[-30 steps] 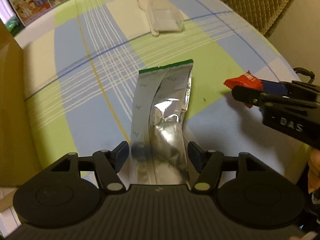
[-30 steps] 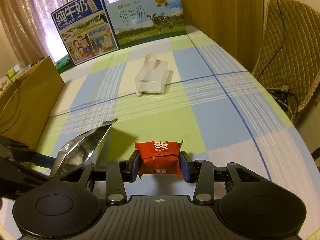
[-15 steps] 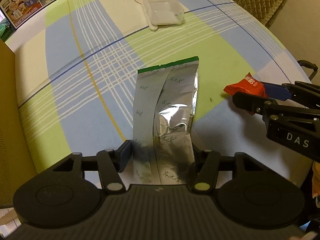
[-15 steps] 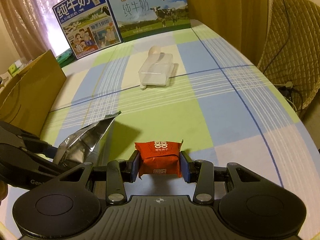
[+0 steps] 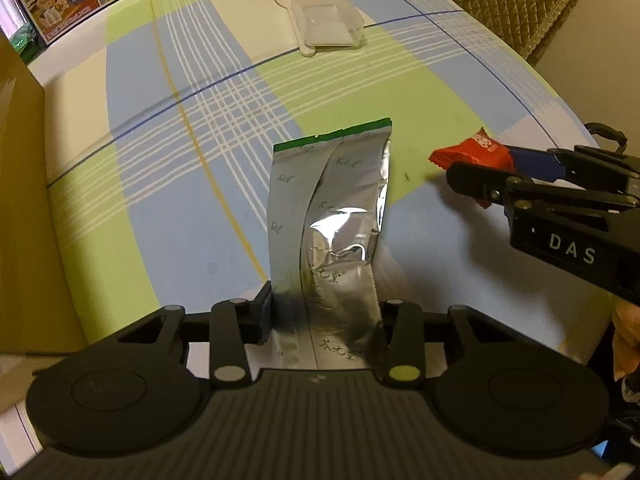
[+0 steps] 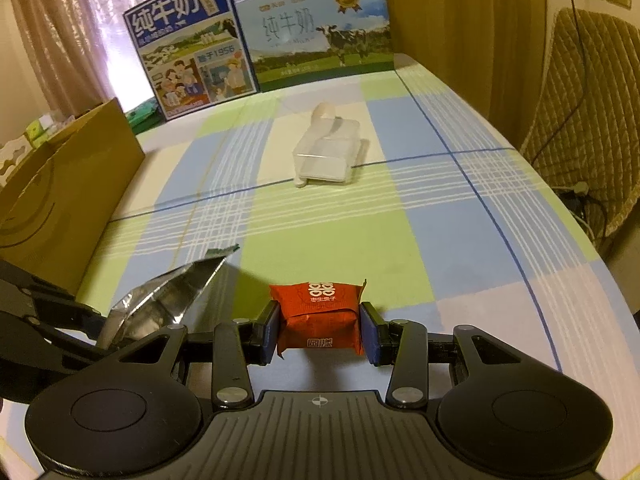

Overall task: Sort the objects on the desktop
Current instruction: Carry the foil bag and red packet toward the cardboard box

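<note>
My left gripper [image 5: 324, 312] is shut on a long silver foil pouch [image 5: 332, 216] with a green top edge, held up above the checked tablecloth [image 5: 200, 120]. The same pouch [image 6: 168, 292] shows at lower left in the right wrist view. My right gripper [image 6: 320, 328] is shut on a small red snack packet [image 6: 320, 312] with white characters. In the left wrist view that packet [image 5: 472, 152] and the right gripper [image 5: 500, 176] sit just right of the pouch. A clear plastic box [image 6: 326, 156] with a white spoon [image 6: 322, 114] lies mid-table.
A brown cardboard box [image 6: 60, 196] stands along the left table edge. Two milk cartons [image 6: 192, 40] [image 6: 320, 28] stand at the back. A quilted chair [image 6: 588, 120] is off the right edge. A person's fingers [image 5: 624, 340] show at the right.
The left gripper closed its fingers onto the foil pouch and lifted it a little. The right gripper keeps its hold on the red packet and has risen slightly.
</note>
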`<move>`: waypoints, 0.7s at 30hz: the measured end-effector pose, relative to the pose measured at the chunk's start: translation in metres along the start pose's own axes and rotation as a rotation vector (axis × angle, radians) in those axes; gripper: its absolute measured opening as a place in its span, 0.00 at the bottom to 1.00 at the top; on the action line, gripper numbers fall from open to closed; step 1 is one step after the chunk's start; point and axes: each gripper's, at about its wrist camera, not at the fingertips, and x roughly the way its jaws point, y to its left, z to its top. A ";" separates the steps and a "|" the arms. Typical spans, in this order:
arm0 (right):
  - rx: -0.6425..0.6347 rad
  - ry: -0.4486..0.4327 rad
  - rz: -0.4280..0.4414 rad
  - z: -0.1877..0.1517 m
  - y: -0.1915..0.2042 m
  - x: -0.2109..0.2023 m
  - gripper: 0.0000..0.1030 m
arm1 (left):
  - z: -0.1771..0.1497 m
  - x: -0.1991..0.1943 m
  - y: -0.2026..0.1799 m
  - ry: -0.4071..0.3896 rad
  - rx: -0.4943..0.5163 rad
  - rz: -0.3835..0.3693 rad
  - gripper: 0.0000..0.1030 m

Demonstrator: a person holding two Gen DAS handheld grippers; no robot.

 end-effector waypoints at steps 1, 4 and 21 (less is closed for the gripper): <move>-0.004 0.000 0.002 -0.001 0.002 -0.001 0.38 | -0.002 -0.002 0.000 -0.001 -0.007 -0.004 0.34; -0.013 -0.008 0.006 -0.003 0.007 -0.005 0.38 | -0.007 -0.008 0.000 -0.008 -0.018 -0.002 0.34; -0.077 -0.082 0.022 -0.003 0.047 -0.058 0.38 | -0.024 -0.084 0.010 -0.148 -0.065 0.035 0.34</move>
